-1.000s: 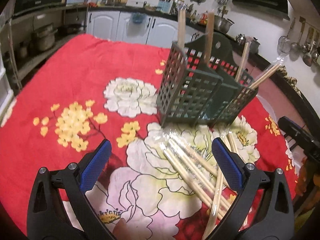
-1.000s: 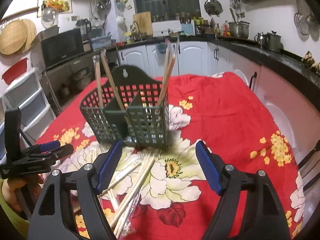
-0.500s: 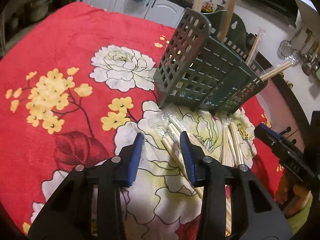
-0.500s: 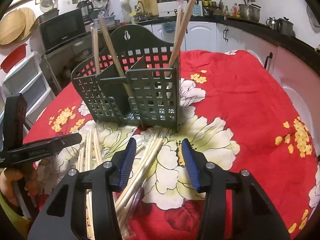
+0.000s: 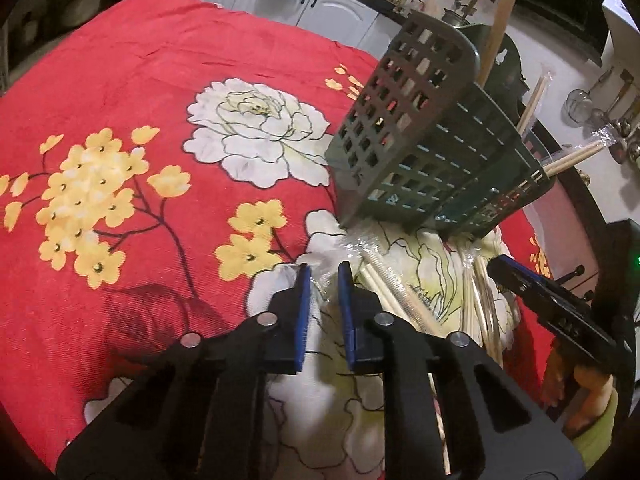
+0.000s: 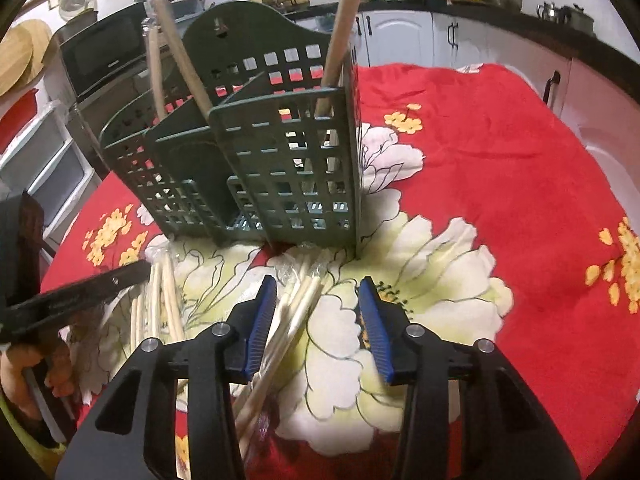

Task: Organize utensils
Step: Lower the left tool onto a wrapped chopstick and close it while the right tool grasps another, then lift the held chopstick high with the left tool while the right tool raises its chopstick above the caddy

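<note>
Both claws work low over the wrapped chopsticks (image 6: 296, 320) that lie on the table (image 5: 120, 92) just in front of the green caddy (image 6: 272, 168).

The left claw (image 5: 324, 280) is nearly closed, with only a narrow slot between its blue pads. Clear wrapper and the end of one pair (image 5: 384, 292) sit at or just right of that slot; whether anything is actually pinched cannot be told.

The right claw (image 6: 318, 292) is partly open and empty, straddling several sticks that run diagonally under its left pad toward the caddy's base.

To do this pickup well, it looks wise to centre one pair between the pads before closing, since the sticks overlap and the slick film would likely let a skewed grip slip or drag a neighbour along. Gripping near an end should leave enough length free to tip the pair upright and drop it into a slot. The caddy is light and open-sided, so a nudge from either claw could shift it.

The caddy has dividers making several compartments. A couple of wooden sticks (image 6: 168, 68) lean out of the left compartment in the right wrist view, and at least one (image 6: 340, 20) stands in the right compartment. The middle front pocket looks empty.
</note>
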Demonstrator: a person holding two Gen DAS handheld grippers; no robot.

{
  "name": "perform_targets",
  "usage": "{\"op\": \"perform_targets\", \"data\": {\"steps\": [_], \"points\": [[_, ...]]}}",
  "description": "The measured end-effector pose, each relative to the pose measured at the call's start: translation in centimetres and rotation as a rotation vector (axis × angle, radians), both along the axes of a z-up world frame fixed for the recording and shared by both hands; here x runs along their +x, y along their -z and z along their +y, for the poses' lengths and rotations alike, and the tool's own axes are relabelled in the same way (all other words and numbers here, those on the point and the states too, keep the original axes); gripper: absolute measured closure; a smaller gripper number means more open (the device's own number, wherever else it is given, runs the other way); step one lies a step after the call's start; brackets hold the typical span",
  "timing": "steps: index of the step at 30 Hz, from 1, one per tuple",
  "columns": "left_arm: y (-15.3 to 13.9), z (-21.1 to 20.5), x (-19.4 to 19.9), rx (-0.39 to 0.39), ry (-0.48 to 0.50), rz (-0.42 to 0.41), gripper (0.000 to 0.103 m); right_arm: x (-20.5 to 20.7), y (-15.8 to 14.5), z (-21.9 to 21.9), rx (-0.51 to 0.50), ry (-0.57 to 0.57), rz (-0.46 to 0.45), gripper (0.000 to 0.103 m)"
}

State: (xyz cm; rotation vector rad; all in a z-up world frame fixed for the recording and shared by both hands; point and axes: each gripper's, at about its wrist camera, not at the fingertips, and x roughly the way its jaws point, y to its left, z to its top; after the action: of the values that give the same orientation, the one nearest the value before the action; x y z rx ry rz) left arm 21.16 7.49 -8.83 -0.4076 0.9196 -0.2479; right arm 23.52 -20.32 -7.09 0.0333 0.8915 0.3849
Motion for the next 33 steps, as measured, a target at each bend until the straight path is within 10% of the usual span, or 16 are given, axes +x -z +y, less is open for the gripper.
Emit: {"op": "perform_targets", "data": {"steps": [10, 33], "points": [[0.2, 0.8, -0.1, -0.021, -0.016, 0.001, 0.097, 2.1, 1.3, -1.1, 0.038, 0.026, 0.061, 0.088], [-3.7, 4.2, -3.0, -0.095, -0.069, -0.116, 0.101, -2.8, -5.5, -4.1, 0.134, 0.056, -0.128, 0.097]]}}
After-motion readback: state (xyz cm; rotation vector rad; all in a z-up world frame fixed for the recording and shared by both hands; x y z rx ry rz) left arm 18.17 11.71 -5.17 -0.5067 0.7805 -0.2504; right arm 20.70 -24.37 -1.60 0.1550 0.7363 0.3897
